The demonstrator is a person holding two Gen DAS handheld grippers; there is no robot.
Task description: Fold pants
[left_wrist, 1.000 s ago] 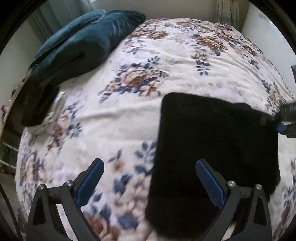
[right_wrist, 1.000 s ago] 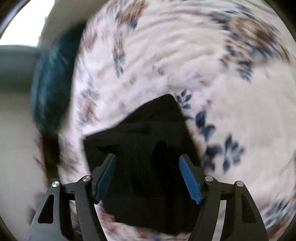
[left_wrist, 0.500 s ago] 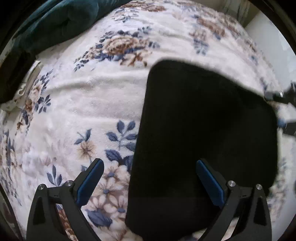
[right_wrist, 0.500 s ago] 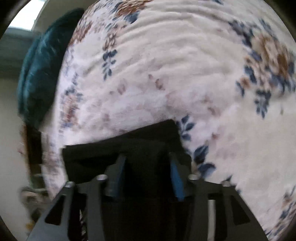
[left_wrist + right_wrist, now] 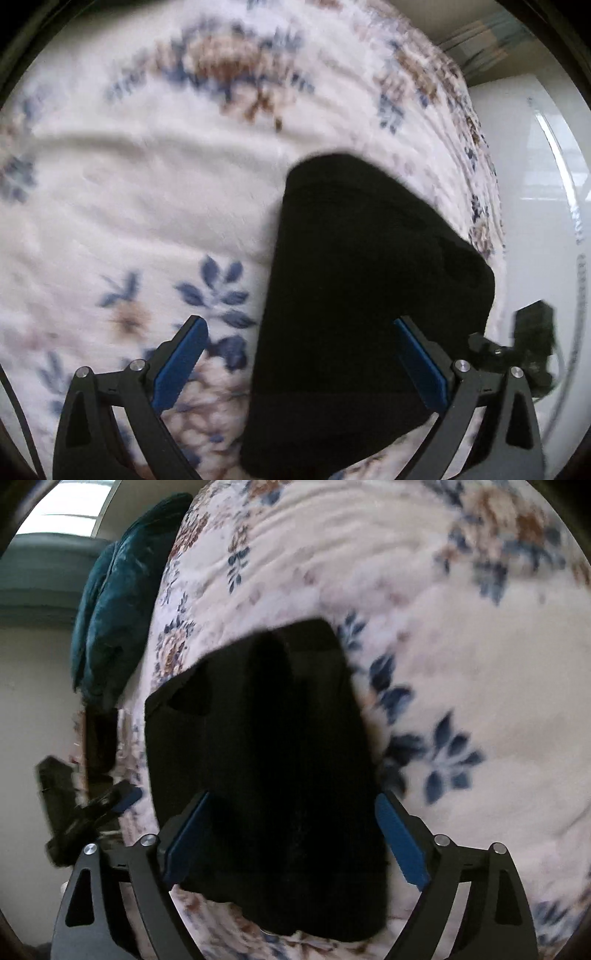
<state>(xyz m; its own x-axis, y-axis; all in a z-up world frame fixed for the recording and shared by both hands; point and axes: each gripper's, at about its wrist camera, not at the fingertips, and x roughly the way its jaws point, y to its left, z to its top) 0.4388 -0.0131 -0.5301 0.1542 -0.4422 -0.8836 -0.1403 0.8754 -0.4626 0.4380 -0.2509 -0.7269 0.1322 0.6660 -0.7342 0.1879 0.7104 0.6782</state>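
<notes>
The black pants (image 5: pixel 362 295) lie folded into a compact pile on the floral blanket (image 5: pixel 147 184). My left gripper (image 5: pixel 299 358) is open above the pile's left near part, its left finger over the blanket, its right finger over the pants. In the right wrist view the pants (image 5: pixel 258 746) lie under my right gripper (image 5: pixel 291 834), which is open with both fingers spread across the pile's near part. The right gripper also shows at the right edge of the left wrist view (image 5: pixel 524 350). The left gripper shows at the left of the right wrist view (image 5: pixel 96 812).
The white-and-blue floral blanket (image 5: pixel 461 664) covers the bed. A teal pillow (image 5: pixel 110 609) lies at the bed's head in the right wrist view. A white wall or cabinet (image 5: pixel 546 184) stands beyond the bed edge close to the pants.
My right gripper, narrowed half a second ago, has opened wide and the pile sits lower on the bed. My left gripper moved closer and swung right; the pillows left its view.
</notes>
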